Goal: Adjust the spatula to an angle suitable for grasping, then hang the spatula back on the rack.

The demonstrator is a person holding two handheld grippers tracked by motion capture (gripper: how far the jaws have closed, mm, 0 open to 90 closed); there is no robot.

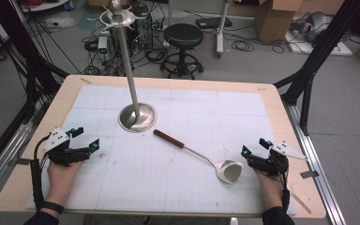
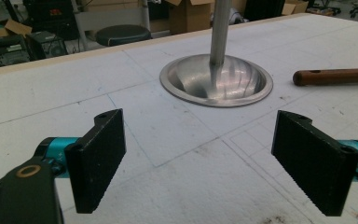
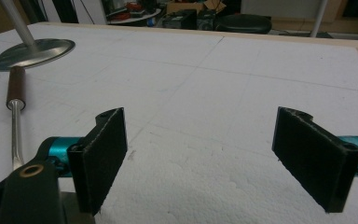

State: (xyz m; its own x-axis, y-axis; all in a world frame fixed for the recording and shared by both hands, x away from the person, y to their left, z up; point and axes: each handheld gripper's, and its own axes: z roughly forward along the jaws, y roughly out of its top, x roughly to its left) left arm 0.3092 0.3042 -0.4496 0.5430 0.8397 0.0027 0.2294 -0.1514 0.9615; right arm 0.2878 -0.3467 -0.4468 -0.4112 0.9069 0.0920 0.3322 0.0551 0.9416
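1. We see the table [image 1: 37, 140] covered by a white gridded foam sheet [image 1: 178, 178], with nothing held above it.
2. The metal stand [image 1: 137, 117] sits at the far left of the sheet, its round base flat and its pole rising to a hook ring at the top.
3. The ladle [image 1: 201, 154] lies flat between the stand and the right hand-held gripper [image 1: 254, 146]; its wooden handle [image 1: 168, 138] points toward the stand's base, close but apart, and its bowl [image 1: 229, 171] rests just beside that hand-held gripper.
4. The right hand-held gripper has its jaws spread wide, holding nothing; the left hand-held gripper [image 1: 85, 137] rests near the left edge, likewise spread and empty.
5. We judge the ladle is meant for the stand's hooks. Risks: pinching the thin, smooth shank could let the heavy bowl swing and twist out; a low approach may dig the jaws into the foam; and nudging the tall pole could tip the stand.
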